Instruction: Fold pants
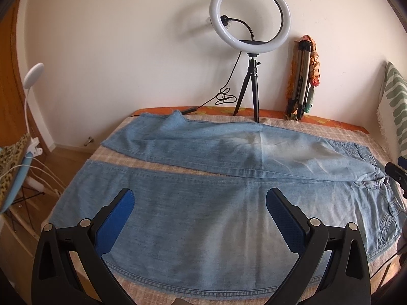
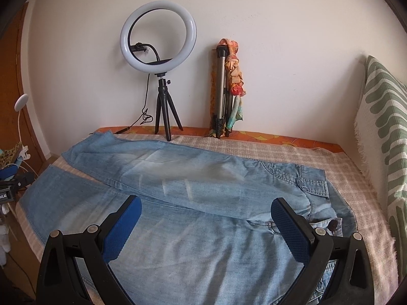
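Jeans lay flat on the bed, legs spread toward 9 o'clock, waist at 3. Left gripper and right gripper hovered above, both wide, empty. Ring light stood at 12

Left gripper and right gripper: jaws spread wide, holding nothing.

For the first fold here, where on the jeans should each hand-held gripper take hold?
Probably along the near leg's outer seam: the jeans lie flat with legs parted, waist to the right. The left hand-held gripper, open, suits the hem end; the right hand-held gripper, open, suits the waistband end, both approaching from the near edge.
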A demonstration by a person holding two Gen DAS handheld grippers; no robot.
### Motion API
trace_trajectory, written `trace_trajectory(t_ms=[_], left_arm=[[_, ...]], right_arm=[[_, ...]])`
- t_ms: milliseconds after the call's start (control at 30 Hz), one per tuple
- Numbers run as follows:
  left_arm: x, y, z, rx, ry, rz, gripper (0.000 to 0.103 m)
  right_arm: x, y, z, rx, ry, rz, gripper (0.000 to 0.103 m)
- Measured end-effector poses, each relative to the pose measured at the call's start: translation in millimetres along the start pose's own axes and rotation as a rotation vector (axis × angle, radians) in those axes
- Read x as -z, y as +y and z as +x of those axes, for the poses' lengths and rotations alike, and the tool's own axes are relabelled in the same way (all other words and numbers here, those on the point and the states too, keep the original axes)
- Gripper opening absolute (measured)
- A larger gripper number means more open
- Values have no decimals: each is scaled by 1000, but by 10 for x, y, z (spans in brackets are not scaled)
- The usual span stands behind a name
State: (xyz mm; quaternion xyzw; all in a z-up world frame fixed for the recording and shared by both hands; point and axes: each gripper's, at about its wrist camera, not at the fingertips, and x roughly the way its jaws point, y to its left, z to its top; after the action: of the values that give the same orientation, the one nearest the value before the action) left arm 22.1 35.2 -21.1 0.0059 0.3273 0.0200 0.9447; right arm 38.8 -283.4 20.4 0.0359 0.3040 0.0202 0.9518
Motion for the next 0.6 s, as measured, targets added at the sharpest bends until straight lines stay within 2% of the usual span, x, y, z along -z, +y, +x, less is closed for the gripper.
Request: trace_trajectory(t_ms=[200, 333, 400, 600], left_arm=[[37, 353, 177, 68, 35, -103, 86], [-61, 613, 292, 52, 48, -162, 77], [-141, 717, 339, 43, 46, -170, 74], [-444, 894, 580, 16, 51, -97, 70]], right_arm=[[-166, 162, 257, -137, -3, -66, 103], [-439, 275, 484, -233, -42, -115, 103], [-611, 356, 695, -228, 1, -160, 103], [-1039, 577, 1360, -277, 112, -288, 102]])
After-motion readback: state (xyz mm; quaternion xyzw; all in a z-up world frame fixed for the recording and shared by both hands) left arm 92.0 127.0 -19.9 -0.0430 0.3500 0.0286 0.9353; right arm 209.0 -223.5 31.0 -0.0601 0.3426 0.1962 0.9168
